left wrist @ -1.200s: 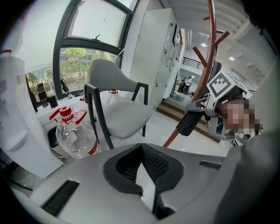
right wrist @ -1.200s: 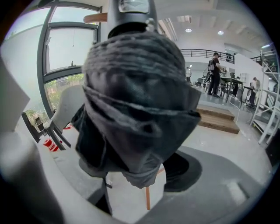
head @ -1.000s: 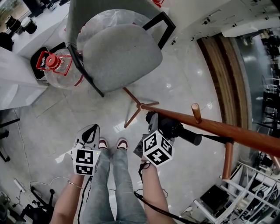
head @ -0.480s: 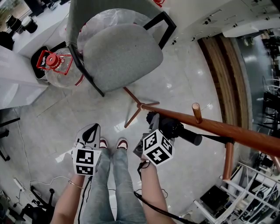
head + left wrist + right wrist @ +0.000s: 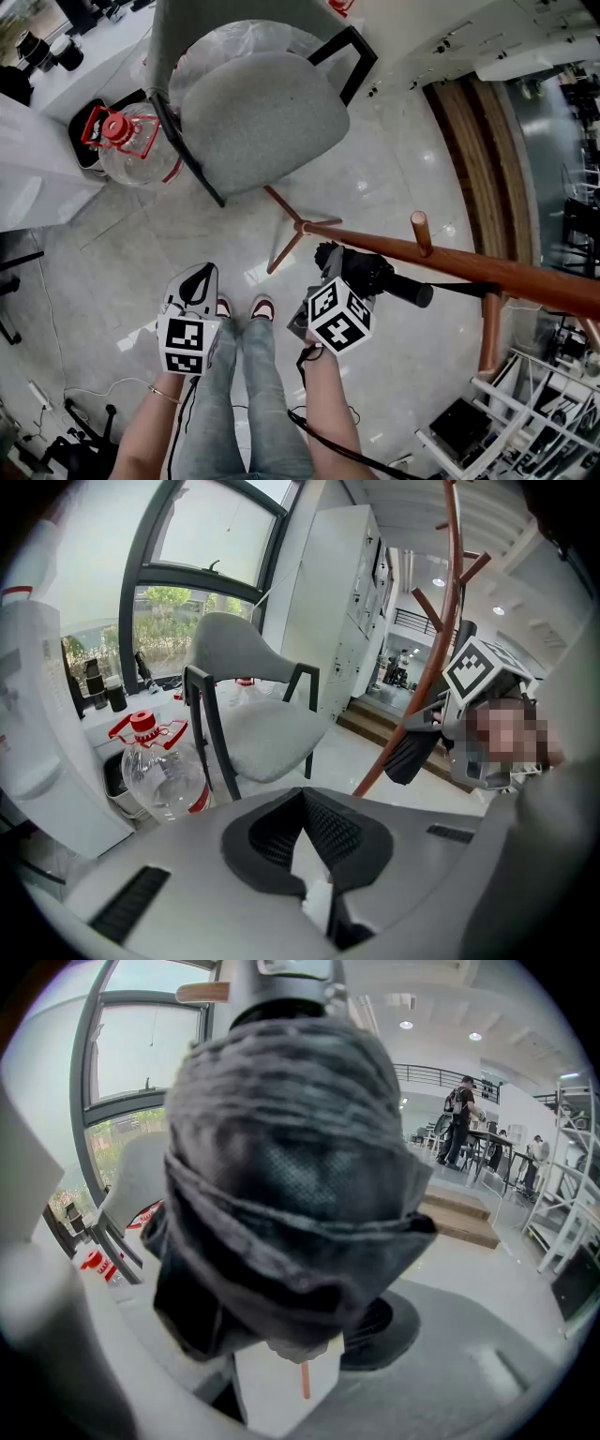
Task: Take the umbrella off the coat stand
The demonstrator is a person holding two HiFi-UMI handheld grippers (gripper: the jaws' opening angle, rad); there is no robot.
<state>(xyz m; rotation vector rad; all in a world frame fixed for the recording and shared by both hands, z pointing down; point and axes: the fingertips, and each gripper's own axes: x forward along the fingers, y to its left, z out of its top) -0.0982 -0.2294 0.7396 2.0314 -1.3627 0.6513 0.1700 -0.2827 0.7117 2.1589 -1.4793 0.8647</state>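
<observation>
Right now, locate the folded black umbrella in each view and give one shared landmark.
Head view: umbrella right of centre, against the coat stand pole.
Left gripper view: umbrella right of centre, beside the pole.
Right gripper view: umbrella fills the centre, close up.
Shared landmark: grey chair.

Your forearms [image 5: 150, 427] reach forward and down, side by side. Your left hand-held gripper [image 5: 194, 278] hangs with its jaws together and empty. Your right hand-held gripper [image 5: 325, 262] has its jaws apart around the umbrella [image 5: 377, 274], and they have just been closing.
</observation>
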